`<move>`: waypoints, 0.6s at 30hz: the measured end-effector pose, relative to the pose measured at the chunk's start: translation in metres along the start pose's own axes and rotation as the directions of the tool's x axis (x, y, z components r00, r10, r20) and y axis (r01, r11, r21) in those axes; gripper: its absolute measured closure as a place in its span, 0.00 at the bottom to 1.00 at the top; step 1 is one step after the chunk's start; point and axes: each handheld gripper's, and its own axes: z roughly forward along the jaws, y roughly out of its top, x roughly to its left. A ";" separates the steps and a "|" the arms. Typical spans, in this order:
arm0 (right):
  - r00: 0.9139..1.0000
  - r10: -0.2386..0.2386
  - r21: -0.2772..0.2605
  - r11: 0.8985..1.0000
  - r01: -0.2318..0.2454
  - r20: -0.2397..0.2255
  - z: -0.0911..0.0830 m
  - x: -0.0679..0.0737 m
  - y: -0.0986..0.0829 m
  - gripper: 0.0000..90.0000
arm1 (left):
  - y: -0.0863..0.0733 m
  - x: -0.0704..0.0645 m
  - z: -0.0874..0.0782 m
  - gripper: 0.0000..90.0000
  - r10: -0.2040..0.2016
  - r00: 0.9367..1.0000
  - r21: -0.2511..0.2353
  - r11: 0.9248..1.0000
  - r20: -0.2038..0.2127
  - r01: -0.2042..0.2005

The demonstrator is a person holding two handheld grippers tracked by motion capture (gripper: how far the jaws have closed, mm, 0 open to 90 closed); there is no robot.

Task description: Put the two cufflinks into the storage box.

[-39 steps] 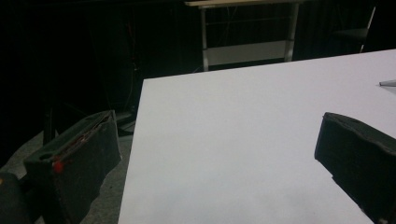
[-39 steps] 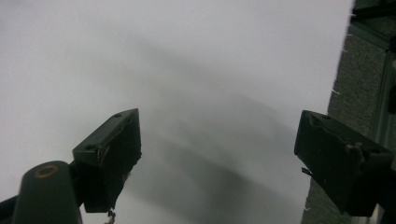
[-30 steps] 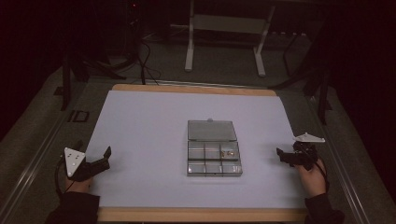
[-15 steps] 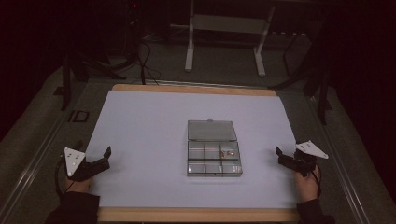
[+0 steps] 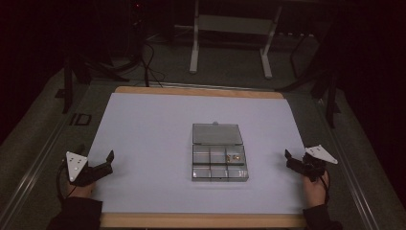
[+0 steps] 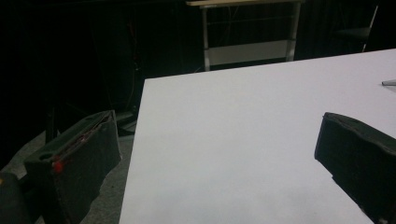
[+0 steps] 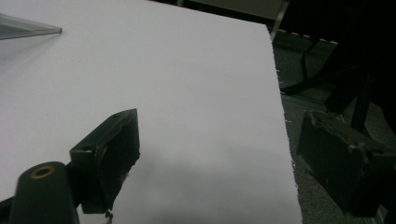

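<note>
Clear plastic forms the compartment box (image 5: 219, 152), which is sitting lid-open at the middle of the white table sheet (image 5: 153, 124) in the high view. The left gripper (image 5: 104, 163) is resting at the near left edge, the right gripper (image 5: 290, 159) at the near right, both pointing inward, well apart from the box.

In the left gripper view, the 2 jaws are standing wide apart over the sheet, holding nothing.

In the right gripper view, the 2 jaws are likewise spread, straddling the sheet's right edge.
</note>
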 end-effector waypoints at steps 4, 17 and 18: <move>1.000 0.004 -0.003 1.000 -0.004 0.009 0.000 0.000 0.000 0.15 | 0.000 0.000 0.000 0.00 0.003 1.000 -0.002 1.000 0.002 -0.003; 1.000 -0.015 0.017 1.000 0.014 0.016 0.002 0.002 0.000 0.15 | 0.000 -0.001 -0.001 0.00 0.007 1.000 -0.005 1.000 -0.001 -0.007; 1.000 -0.017 0.020 1.000 0.017 0.018 0.002 0.002 0.000 0.15 | 0.000 0.000 -0.001 0.00 0.007 1.000 -0.004 1.000 -0.001 -0.007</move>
